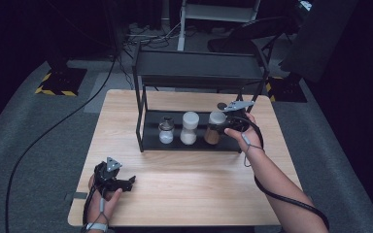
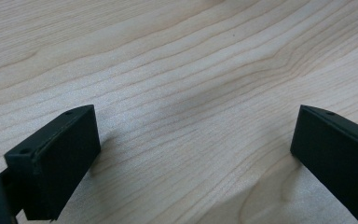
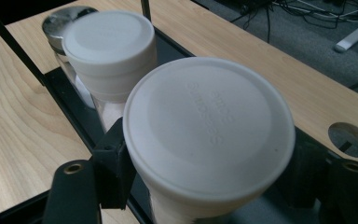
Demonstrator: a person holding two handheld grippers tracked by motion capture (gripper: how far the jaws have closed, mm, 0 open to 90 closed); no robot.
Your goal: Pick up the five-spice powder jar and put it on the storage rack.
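Note:
Three jars stand in a row on the lower shelf of a black rack (image 1: 148, 132): a metal-lidded shaker (image 1: 166, 130) with white contents, a white-capped jar (image 1: 190, 128) of white powder, and a white-capped jar (image 1: 214, 127) with brown contents. My right gripper (image 1: 223, 124) is shut on the brown jar; in the right gripper view its white cap (image 3: 209, 126) sits between the jaws, just below the cap rim. Behind it stand the second white-capped jar (image 3: 110, 50) and the metal-lidded shaker (image 3: 65, 18). My left gripper (image 1: 126, 182) rests open on the wooden table (image 2: 177, 70), nothing between its jaws.
The rack has an upper shelf (image 1: 199, 65) overhanging the jars and thin black posts (image 1: 138, 116) at its corners. A round hole (image 3: 350, 139) is cut in the table behind the rack. Bare wood lies in front of the rack. Cables run over the grey floor (image 1: 43, 141).

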